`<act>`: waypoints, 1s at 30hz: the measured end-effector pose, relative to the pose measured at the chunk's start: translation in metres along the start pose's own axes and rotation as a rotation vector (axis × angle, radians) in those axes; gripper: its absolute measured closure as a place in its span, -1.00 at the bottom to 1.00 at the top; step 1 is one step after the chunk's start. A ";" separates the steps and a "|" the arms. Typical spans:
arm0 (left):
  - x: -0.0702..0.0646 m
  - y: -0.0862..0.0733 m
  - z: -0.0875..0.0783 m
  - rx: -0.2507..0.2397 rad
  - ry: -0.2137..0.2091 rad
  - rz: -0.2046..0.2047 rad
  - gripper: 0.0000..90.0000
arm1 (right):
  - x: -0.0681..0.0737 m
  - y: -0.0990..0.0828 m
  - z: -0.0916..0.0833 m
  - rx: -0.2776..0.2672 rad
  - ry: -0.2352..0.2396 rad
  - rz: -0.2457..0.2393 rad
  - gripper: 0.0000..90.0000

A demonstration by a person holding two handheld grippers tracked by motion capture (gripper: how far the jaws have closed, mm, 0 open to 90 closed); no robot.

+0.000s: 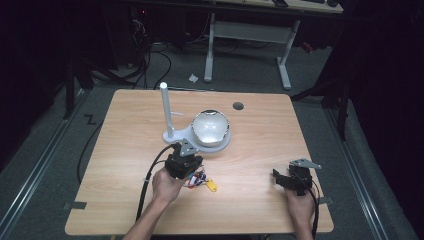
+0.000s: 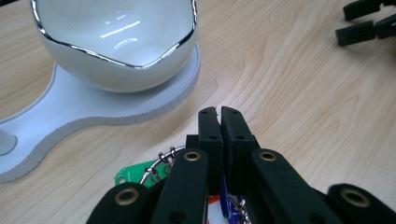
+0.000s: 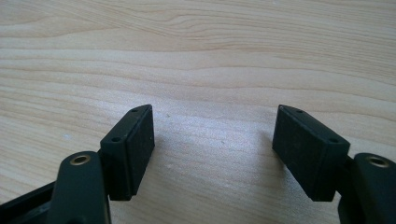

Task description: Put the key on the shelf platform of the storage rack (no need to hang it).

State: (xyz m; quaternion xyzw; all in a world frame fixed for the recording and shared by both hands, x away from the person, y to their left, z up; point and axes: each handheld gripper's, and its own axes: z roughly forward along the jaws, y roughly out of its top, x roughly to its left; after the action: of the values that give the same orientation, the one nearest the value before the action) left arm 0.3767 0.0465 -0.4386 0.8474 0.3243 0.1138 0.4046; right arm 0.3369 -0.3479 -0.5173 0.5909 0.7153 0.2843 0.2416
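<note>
From high up, we see a light wooden bench (image 1: 150,210) on a grey floor (image 1: 45,165), with dark room all around and a white desk frame (image 1: 250,35) at the top of the frame. A white bowl (image 1: 211,127) sits on a white stand (image 1: 186,134) with a tall post, near the middle. The bench edges are bare, and there is lots of open wood on the right and lower left. The left hand-held gripper (image 1: 186,170) is just below the stand, over a bunch of keys (image 1: 202,181) with colored tags, near the lower middle.

In the left hand-held gripper view, our left hand-held gripper (image 2: 218,112) has its jaws pressed together. The keys (image 2: 154,170) peek out under them at the bottom, with a green tag and a metal ring. We cannot tell if the jaws pinch them. The bowl (image 2: 116,42) fills the upper left.

In the right hand-held gripper view, our right hand-held gripper (image 3: 212,154) stands wide open over bare wood.
</note>
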 end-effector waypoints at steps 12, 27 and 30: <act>0.005 0.020 -0.034 -0.065 -0.036 0.008 0.97 | 0.000 0.000 0.000 0.002 0.000 0.000 -0.34; 0.008 0.044 -0.058 -0.115 -0.084 0.021 0.97 | 0.000 0.000 0.000 0.003 0.000 0.000 -0.34; 0.010 0.053 -0.063 -0.118 -0.091 0.034 0.97 | 0.000 0.000 0.000 0.001 0.001 -0.001 -0.34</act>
State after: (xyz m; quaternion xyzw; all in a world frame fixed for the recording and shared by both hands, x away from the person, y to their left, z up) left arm 0.3796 0.0668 -0.3587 0.8319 0.2838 0.1011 0.4661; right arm 0.3369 -0.3478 -0.5173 0.5906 0.7157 0.2843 0.2411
